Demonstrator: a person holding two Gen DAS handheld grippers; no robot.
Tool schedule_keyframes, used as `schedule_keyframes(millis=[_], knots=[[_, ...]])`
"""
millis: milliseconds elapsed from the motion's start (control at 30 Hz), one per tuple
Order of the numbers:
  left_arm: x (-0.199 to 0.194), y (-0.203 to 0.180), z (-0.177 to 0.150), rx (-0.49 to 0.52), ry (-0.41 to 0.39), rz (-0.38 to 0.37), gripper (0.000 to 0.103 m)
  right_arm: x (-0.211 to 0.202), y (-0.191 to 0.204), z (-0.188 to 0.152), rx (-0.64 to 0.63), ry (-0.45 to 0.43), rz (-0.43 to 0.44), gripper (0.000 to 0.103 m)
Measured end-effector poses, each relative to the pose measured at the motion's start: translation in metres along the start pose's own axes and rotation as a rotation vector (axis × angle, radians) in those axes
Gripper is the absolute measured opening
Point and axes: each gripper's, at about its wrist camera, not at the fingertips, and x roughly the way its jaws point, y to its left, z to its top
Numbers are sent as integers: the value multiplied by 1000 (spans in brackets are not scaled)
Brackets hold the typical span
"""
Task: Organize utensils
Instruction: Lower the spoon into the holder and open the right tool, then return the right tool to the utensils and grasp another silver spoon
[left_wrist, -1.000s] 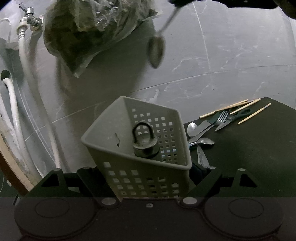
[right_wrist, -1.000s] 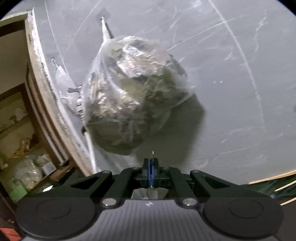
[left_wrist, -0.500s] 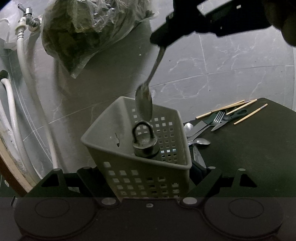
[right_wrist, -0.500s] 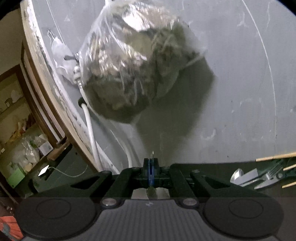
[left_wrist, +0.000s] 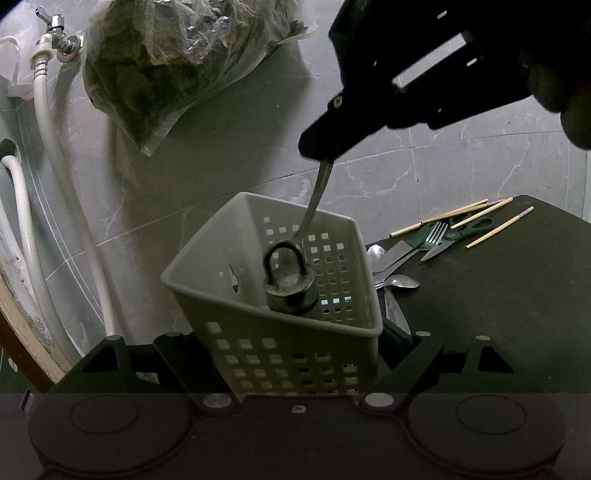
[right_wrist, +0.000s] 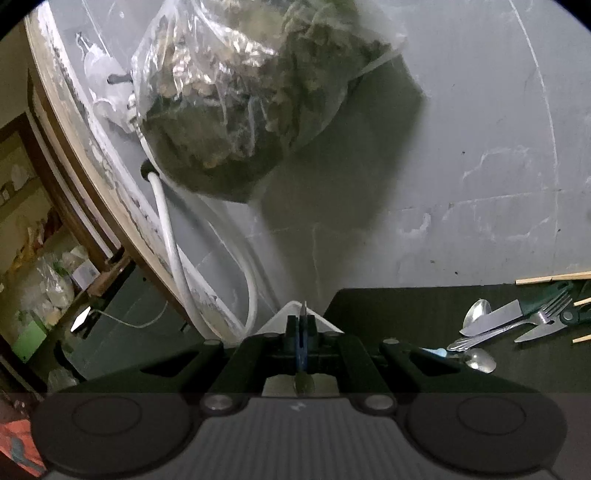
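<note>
Loading step: left tool (left_wrist: 295, 354) clamps basket (left_wrist: 280, 343) at worktop's (left_wrist: 498, 314) 9 o'clock edge; right tool (left_wrist: 319, 153), closed on spoon (left_wrist: 314, 203), has bowl inside basket behind padlock (left_wrist: 290, 280); next, release.

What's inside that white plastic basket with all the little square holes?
A round metal padlock leans inside the basket, and a spoon held by the right tool is dipping in behind it. The spoon's bowl and the basket's bottom are hidden by the padlock and near wall.
</note>
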Motion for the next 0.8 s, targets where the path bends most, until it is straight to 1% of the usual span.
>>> schedule_keyframes(millis=[167,367,533,700,800], knots=[[0,0,0,0,0,0,86,14,8,-4,-77,40,-38,2],[0,0,0,-1,0,1,86,28,16,-10,-153,81,-60,3],[1,-1,1,-3,0,1,86,32,14,-13,-154,97,-59,3],[0,0,0,-3,0,0,86,29,8,-12,-129,83,-44,3],[1,0,0,-4,1,0,86,30,10,-14,-180,81,-68,3]])
